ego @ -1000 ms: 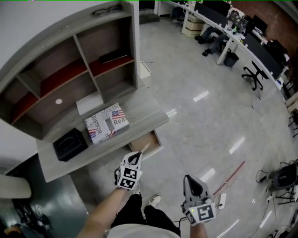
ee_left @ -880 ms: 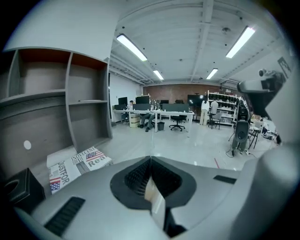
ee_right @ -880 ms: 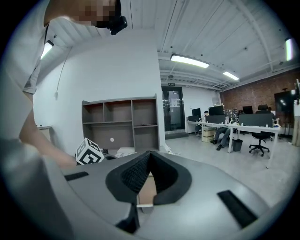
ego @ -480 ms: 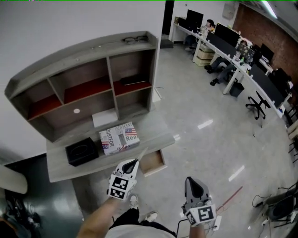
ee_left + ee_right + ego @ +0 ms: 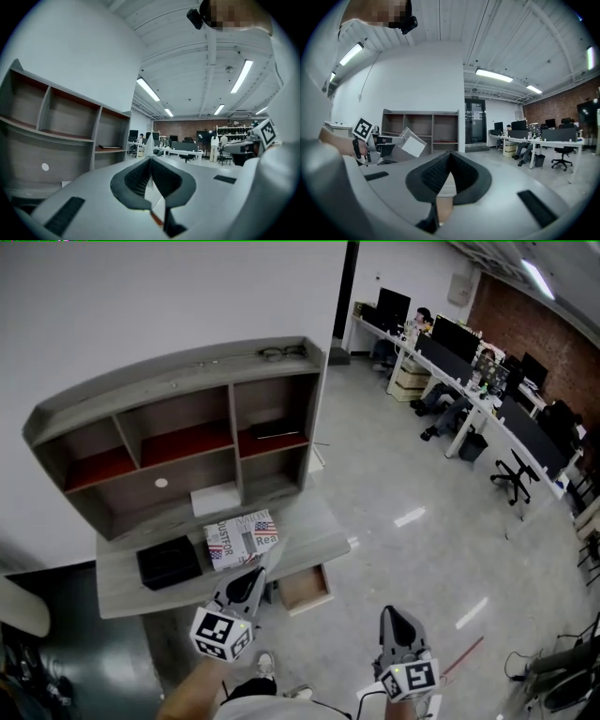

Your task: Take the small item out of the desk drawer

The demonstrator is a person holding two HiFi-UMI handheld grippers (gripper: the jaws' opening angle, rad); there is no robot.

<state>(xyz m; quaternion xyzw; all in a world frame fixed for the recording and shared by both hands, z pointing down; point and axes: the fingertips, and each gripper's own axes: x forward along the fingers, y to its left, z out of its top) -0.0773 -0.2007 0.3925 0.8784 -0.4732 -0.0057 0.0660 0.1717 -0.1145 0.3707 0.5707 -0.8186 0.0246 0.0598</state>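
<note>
Left gripper view: the left gripper [image 5: 150, 163] is clenched on the item [image 5: 149, 143]. The item is a thin white piece, seen here edge-on as a narrow sliver sticking out past the jaw tips. Its long axis follows the gripper's own line, roughly level, pointing away from the hand toward the far office.

In the right gripper view the item shows a broad white face tilted on one corner. It juts from the left gripper in front of the shelf [image 5: 421, 126].

In the head view the left gripper sits over the front edge of the desk [image 5: 311, 531], so the item is out of the open drawer [image 5: 305, 587] just beside it.

The right gripper [image 5: 450, 157] has its jaws together on nothing, near the person and apart from the desk. A book [image 5: 242, 538] and a black box [image 5: 169, 562] lie on the desk.
</note>
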